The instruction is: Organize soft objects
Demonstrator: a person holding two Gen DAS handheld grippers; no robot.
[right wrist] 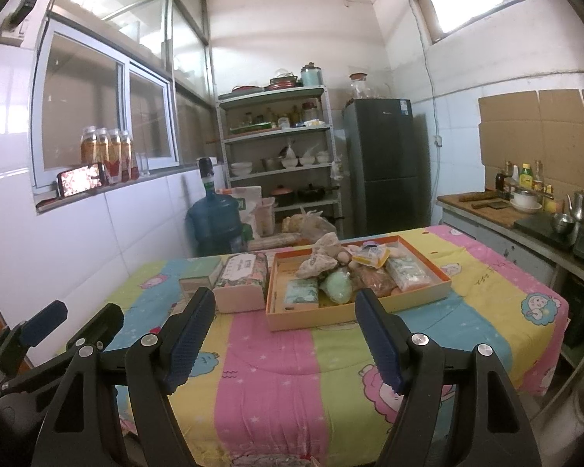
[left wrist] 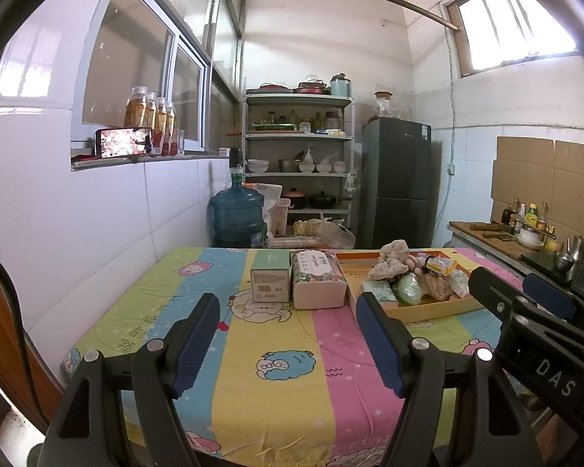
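Note:
A shallow orange tray (left wrist: pixel 428 313) (right wrist: pixel 350 313) on the far half of the striped cartoon tablecloth (left wrist: pixel 276 389) holds a heap of soft things: a crumpled beige cloth (left wrist: pixel 393 257) (right wrist: pixel 323 257), a pale green pouch (left wrist: pixel 408 290) (right wrist: pixel 338 282), a small tissue pack (left wrist: pixel 379 292) (right wrist: pixel 301 294) and a yellow packet (left wrist: pixel 442 266) (right wrist: pixel 370 255). Left of the tray lie a floral tissue pack (left wrist: pixel 317 278) (right wrist: pixel 241 276) and a green carton (left wrist: pixel 270 276) (right wrist: pixel 198 274). My left gripper (left wrist: pixel 288 299) (right wrist: pixel 78 317) and right gripper (right wrist: pixel 285 294) (left wrist: pixel 525 284) hover side by side over the near table, both open and holding nothing.
Beyond the table stand a blue water jug (left wrist: pixel 235 214), a metal shelf (left wrist: pixel 298 163) of dishes and a dark fridge (left wrist: pixel 399 183). A counter (right wrist: pixel 525 229) with bottles, a bowl and a kettle runs along the right. A tiled wall with a window sill lies to the left.

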